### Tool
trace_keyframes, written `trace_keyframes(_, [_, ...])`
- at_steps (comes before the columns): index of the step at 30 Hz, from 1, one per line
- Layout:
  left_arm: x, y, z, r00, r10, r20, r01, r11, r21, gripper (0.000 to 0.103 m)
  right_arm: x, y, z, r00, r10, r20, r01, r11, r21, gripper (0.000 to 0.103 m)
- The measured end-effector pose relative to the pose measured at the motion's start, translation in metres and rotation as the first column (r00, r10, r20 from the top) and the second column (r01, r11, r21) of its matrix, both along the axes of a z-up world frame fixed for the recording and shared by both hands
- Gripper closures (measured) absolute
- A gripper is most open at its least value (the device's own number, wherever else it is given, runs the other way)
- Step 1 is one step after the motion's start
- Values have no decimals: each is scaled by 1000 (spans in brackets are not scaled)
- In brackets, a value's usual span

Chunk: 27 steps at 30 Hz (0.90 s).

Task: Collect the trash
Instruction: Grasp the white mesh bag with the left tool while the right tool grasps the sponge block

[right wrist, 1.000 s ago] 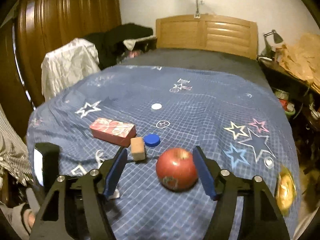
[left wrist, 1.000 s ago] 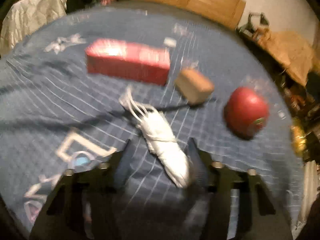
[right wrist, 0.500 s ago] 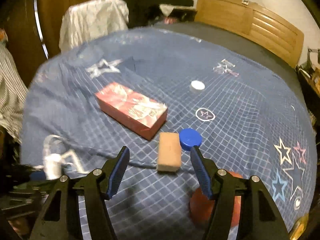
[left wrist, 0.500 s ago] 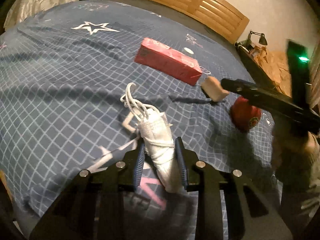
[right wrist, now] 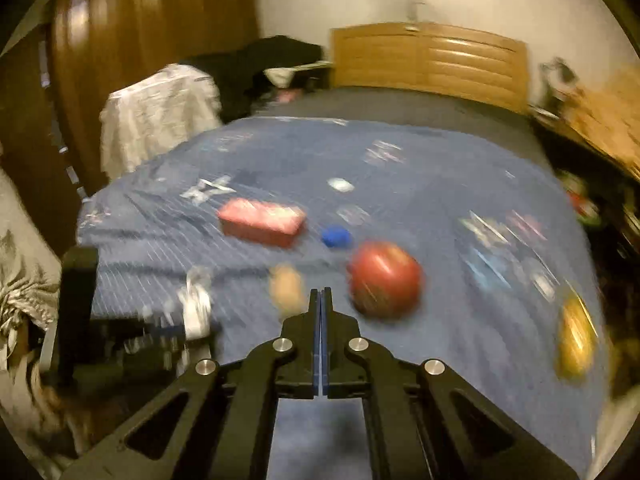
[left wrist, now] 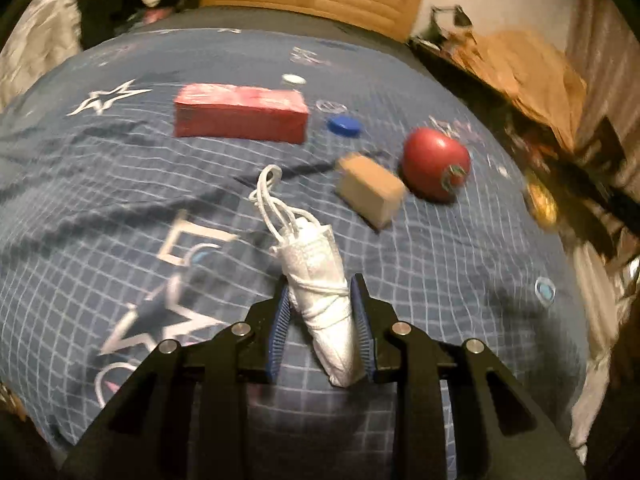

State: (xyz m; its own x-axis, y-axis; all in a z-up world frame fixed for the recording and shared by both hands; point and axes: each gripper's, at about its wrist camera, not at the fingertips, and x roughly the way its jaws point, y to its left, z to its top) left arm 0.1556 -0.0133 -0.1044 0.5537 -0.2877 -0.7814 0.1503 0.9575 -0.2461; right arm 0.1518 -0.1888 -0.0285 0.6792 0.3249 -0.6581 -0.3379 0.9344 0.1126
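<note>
Since half a second ago, my right claw has gone from spread wide over the sponge to pressed fully together with nothing between its fingers, and it has pulled back from the bed. My left claw has kept its pinch on the white bundle, a rolled wrapper tied with cord, and now holds it above the blue blanket.

Status of the task: one item is collected and held off the bed. No bin or bag shows in either view, so I cannot tell where the bundle goes.

Items left on the blanket:
- Red box, far side, left of centre.
- Blue cap, just beside the right end of the box.
- White cap, beyond the box.
- Tan sponge, near the apple.
- Red apple, right of the sponge.

I judge the work to be at an early stage. Which of the remaining items count as trash is not certain from these views; the caps look the most likely. The right-wrist view is heavily blurred, so fine detail there is unreliable.
</note>
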Motion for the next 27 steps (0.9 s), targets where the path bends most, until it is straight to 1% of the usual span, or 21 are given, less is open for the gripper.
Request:
trace_keyframes(2, [3,-4,-7,1000,-12,-16,13,1000,10,73,-30,-26,-12,999,-32,-40,34,998,51,102])
trace_keyframes(4, [6,-5,-12,1000,0,-30,0,1000,10,73,-48,-35,-23,997,-53,-47,56,997,50,102])
trace_keyframes(5, [7,-5,-11,1000,6,-27,-6,1000,8,73,-53,-35,-27,997,-54,-53,58,996,65,102])
trace_keyframes(6, [6,-6,-9,1000,8,-18,-8,1000,17,73,-56,-33,-33,997,-38,-65,45,993,109,102])
trace_keyframes(8, [5,-5,-9,1000,4,-8,-4,999,44,73,-53,-19,-40,998,-4,-61,12,992,126,101])
trace_keyframes(9, [4,-3,-10,1000,3,-9,-2,999,52,72,-47,-8,-43,998,32,-53,-25,992,127,95])
trace_keyframes(10, [3,-3,-10,1000,5,-11,-4,998,57,72,-39,6,-45,996,69,-51,-61,990,131,75])
trace_keyframes(11, [2,0,-11,1000,9,-15,-8,998,58,72,-29,15,-47,995,85,-52,-78,989,127,60])
trace_keyframes(12, [1,6,-11,1000,15,-19,-14,998,56,72,-15,26,-52,994,99,-53,-92,988,123,38])
trace_keyframes(13, [-1,12,-11,1000,17,-20,-16,998,54,72,-2,37,-55,993,109,-48,-103,988,116,36])
trace_keyframes(16, [-1,20,-13,1000,7,-22,-6,999,53,72,36,62,-68,988,125,-88,-119,991,67,36])
trace_keyframes(17, [0,21,-14,1000,7,-22,-6,999,46,71,49,72,-76,986,128,-110,-124,992,36,36])
trace_keyframes(18, [1,20,-15,1000,8,-19,-7,999,41,71,57,77,-82,985,118,-122,-118,993,7,36])
trace_keyframes(19, [1,20,-16,1000,7,-12,-7,999,37,70,69,83,-91,984,105,-147,-108,994,-19,38])
trace_keyframes(20, [1,20,-17,1000,7,-1,-7,999,35,66,78,86,-98,981,101,-167,-106,994,-21,43])
trace_keyframes(21, [2,19,-18,1000,5,11,-5,1000,27,63,88,89,-108,974,102,-205,-108,994,-18,65])
trace_keyframes(22, [2,20,-19,1000,7,18,-7,1000,21,60,91,88,-113,971,89,-223,-98,995,-27,74])
trace_keyframes(24, [-1,19,-20,999,16,40,-16,1000,17,59,86,80,-111,977,78,-199,-77,997,8,76])
trace_keyframes(27, [-6,14,-20,998,20,59,-22,999,31,55,68,66,-97,988,40,-152,-37,999,20,76])
